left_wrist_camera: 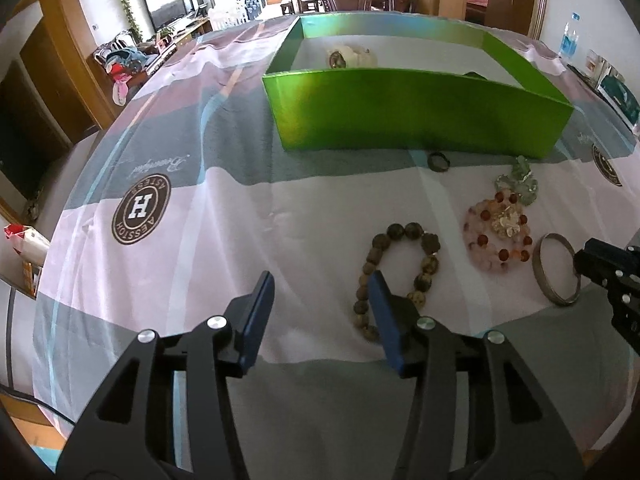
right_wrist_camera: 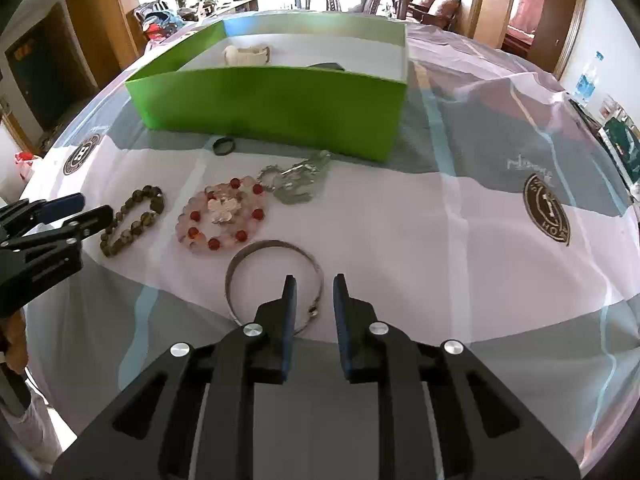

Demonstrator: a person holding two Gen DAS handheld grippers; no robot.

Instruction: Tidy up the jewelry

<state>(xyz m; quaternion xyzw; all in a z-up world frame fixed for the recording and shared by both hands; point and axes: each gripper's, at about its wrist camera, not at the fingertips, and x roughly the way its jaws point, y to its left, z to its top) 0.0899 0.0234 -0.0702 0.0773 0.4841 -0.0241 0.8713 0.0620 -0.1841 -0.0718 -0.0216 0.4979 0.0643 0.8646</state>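
**Jewelry on cloth-covered bench, green box behind**

- Green box (right_wrist_camera: 272, 100): open-topped, far side of bench; a pale bracelet (right_wrist_camera: 246, 55) lies inside.
- Dark ring (right_wrist_camera: 223, 146): on cloth (right_wrist_camera: 440, 240), just before the box wall.
- Brown bead bracelet (left_wrist_camera: 394, 276): near left claw (left_wrist_camera: 320, 292), released, jaws wide apart, right finger overlapping the beads in view.
- Pink-and-red bead bracelet (right_wrist_camera: 224, 216): centre, touching a grey-green trinket (right_wrist_camera: 298, 180).
- Silver bangle (right_wrist_camera: 272, 276): right claw (right_wrist_camera: 314, 296) released, left finger within the loop, right finger outside.
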